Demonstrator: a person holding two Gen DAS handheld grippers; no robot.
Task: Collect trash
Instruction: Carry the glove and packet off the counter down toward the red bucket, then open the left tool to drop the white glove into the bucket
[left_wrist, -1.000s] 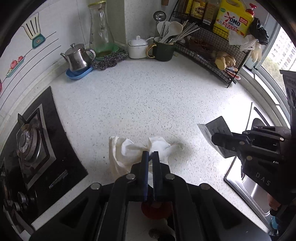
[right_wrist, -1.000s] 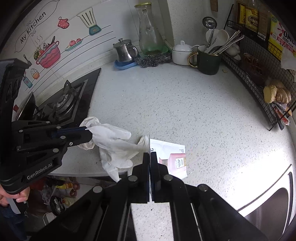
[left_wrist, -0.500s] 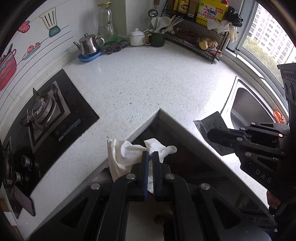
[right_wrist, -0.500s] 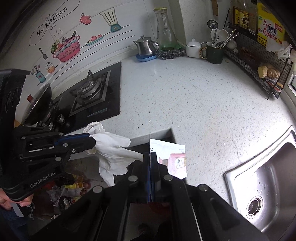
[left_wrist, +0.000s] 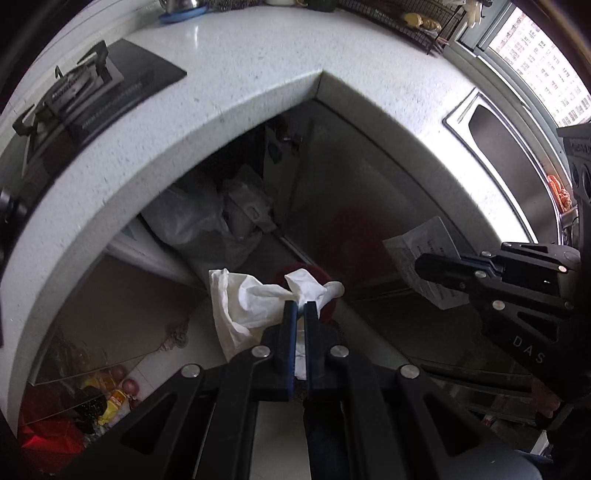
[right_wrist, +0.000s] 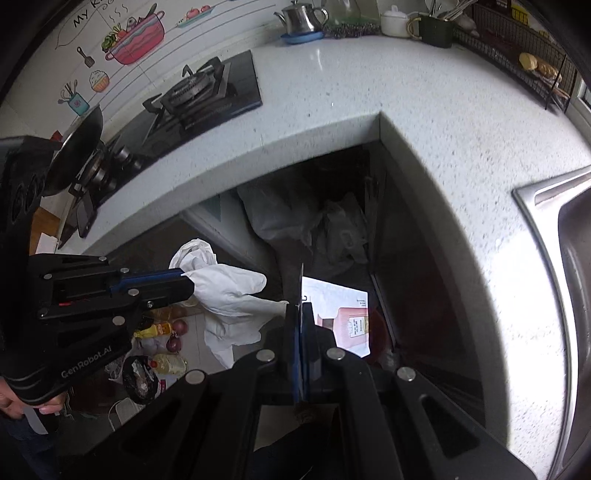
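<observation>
While carrying: I am pointing both grippers steeply down, past the counter edge (left_wrist: 236, 110).
Left gripper (left_wrist: 300, 314): clamping white glove (left_wrist: 255, 299).
Right gripper (right_wrist: 300, 317): pinching printed paper (right_wrist: 343, 317).
Red bin (left_wrist: 325, 284): lying just beyond my left fingertips, below.

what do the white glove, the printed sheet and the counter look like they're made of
White glove: thin, matte rubber or latex by the look; it hangs limp and crumpled.
Printed sheet: paper or thin card, smooth; it stays flat and carries a pink product picture.
Counter: speckled white stone or composite, polished; light glints off it.
</observation>
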